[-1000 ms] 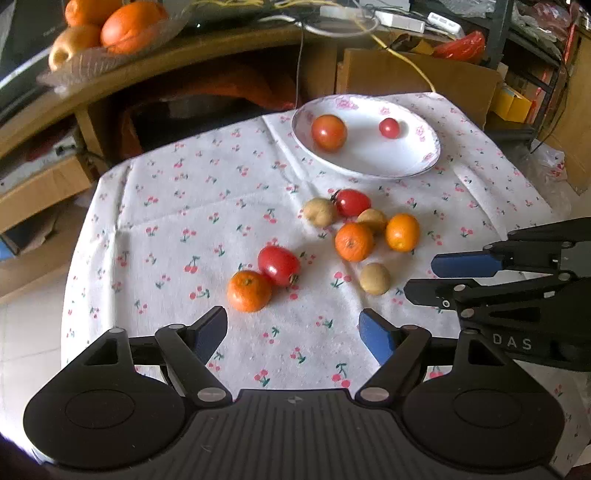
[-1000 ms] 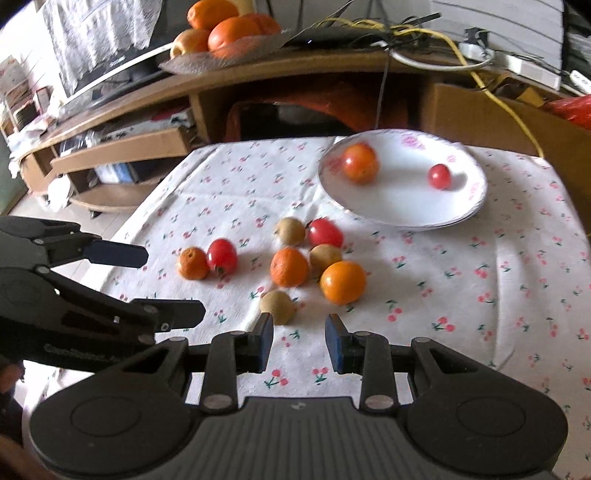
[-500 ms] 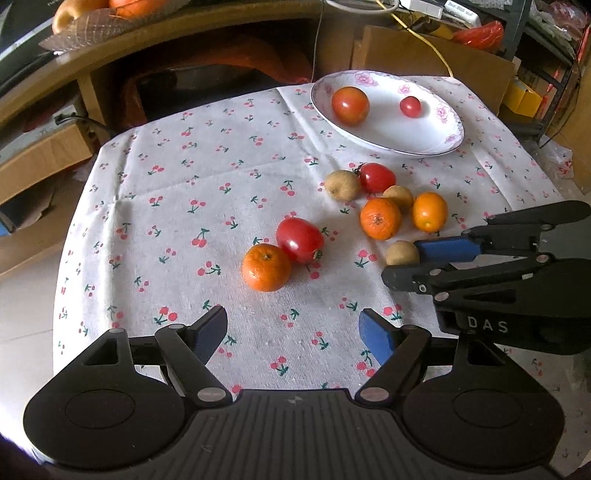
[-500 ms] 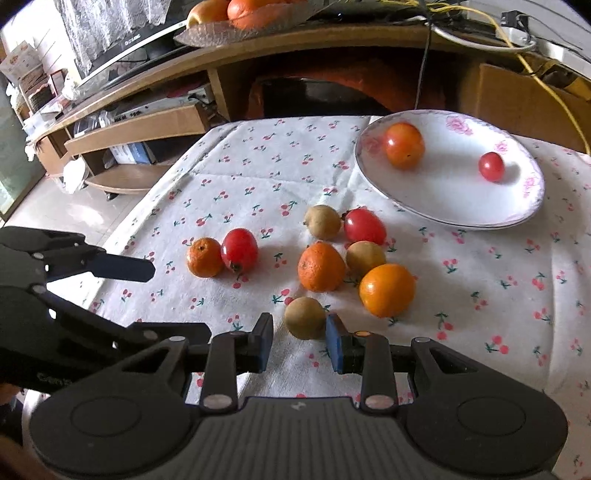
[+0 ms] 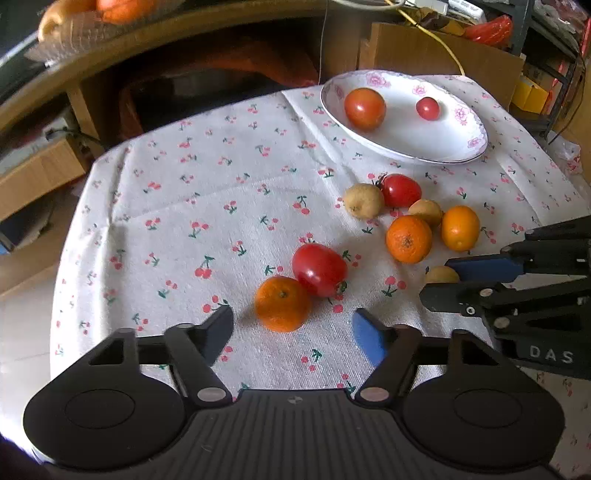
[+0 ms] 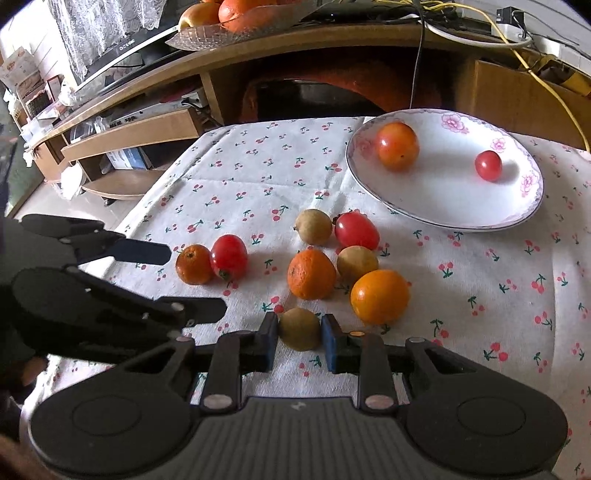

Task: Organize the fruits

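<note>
On the cherry-print cloth a small orange lies against a red tomato. My left gripper hovers just short of that orange; its jaws are closing, the pads apart from the fruit. My right gripper has a small brown fruit between its blue pads, which touch both sides as the jaws close. A white flowered plate at the far right holds a large tomato and a cherry tomato.
More fruit is bunched mid-cloth: two oranges, a red tomato and two brown fruits. A wooden shelf behind carries a fruit dish and cables. The cloth's left edge drops to the floor.
Both grippers came forward and lower. The left jaws narrowed near the small orange. The brown fruit, earlier ahead of the right fingertips, now sits between them.
</note>
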Available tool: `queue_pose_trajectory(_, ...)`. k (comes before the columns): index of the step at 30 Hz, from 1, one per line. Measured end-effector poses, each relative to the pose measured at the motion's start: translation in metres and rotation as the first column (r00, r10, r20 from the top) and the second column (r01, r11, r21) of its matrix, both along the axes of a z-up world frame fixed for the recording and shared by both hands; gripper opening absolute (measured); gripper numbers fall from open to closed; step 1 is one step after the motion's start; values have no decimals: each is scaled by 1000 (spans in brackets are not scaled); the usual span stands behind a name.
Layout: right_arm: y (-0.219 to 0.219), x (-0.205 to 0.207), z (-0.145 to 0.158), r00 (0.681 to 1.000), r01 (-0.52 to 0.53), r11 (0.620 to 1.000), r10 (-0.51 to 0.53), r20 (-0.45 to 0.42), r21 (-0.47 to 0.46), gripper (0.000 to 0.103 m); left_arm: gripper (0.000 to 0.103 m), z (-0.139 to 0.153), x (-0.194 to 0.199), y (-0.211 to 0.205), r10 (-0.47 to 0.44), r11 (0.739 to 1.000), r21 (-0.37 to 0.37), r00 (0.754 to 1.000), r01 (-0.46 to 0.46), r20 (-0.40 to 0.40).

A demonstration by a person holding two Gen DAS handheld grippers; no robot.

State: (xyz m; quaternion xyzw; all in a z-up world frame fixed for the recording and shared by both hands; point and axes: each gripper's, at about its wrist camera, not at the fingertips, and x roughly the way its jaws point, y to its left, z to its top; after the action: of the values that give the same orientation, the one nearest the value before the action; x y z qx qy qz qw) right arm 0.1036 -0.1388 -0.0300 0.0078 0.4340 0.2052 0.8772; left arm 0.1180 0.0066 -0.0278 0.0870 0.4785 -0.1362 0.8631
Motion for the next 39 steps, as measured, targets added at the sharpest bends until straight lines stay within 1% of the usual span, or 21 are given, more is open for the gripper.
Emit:
queue_pose_trajectory(2,-1,0,0,1000,1,1000,-1,-3,4,37,71,0,2,0,4,1000,-14,1000,-4,-2)
queue_pose_trajectory(3,-2,0,0,1000,3,1000,-3,-5,9,37,66,1,3,0,7,1000,-18,1000,-7,-2)
queue_pose_trajectory(5,-4,0,0,1000,7,1000,-7,-12,19,37,65,1,5,0,12,1000,-26,1000,-12,-1)
queue_pose_trajectory(7,-5,0,-1,1000,7,1000,-7,-15,25,37,56,2,4,0,19,999,-26,1000,-19,4)
queue_pose_trajectory(9,-5,1,0,1000,7,1000,-6,-17,25,37,51,3,4,0,27,999,-24,1000,-27,5)
queue_pose_trajectory(10,-6,1,0,1000,6,1000,-6,-17,25,37,45,3,4,1,32,999,-22,999,-32,5)
queue_pose_trajectory(12,-5,1,0,1000,5,1000,-4,-15,22,37,41,4,5,3,46,999,-20,999,-45,6)
queue_pose_trajectory(14,-5,0,0,1000,4,1000,-3,-13,19,37,40,5,5,5,55,998,-30,998,-55,0)
queue_pose_trajectory(18,-5,-3,0,1000,2,1000,-1,-12,13,37,40,6,1,4,44,999,-15,999,-44,0)
queue_pose_trajectory(21,-5,-4,0,1000,1,1000,-1,-11,6,37,40,7,-4,3,33,999,-22,999,-33,-12)
queue_pose_trajectory(26,-5,-8,2,1000,-5,1000,5,-14,-9,37,40,9,-23,-5,-15,999,-29,999,13,-37)
queue_pose_trajectory(32,-9,-24,2,999,-18,999,16,-28,-51,37,40,17,-47,-20,-82,996,-45,996,81,-32)
queue_pose_trajectory(35,-13,-35,3,999,-19,997,16,-34,-79,37,40,17,-52,-24,-95,994,-51,995,93,-38)
queue_pose_trajectory(39,-19,-49,6,999,-10,994,5,-48,-110,37,42,14,-54,-28,-112,993,-37,993,111,-33)
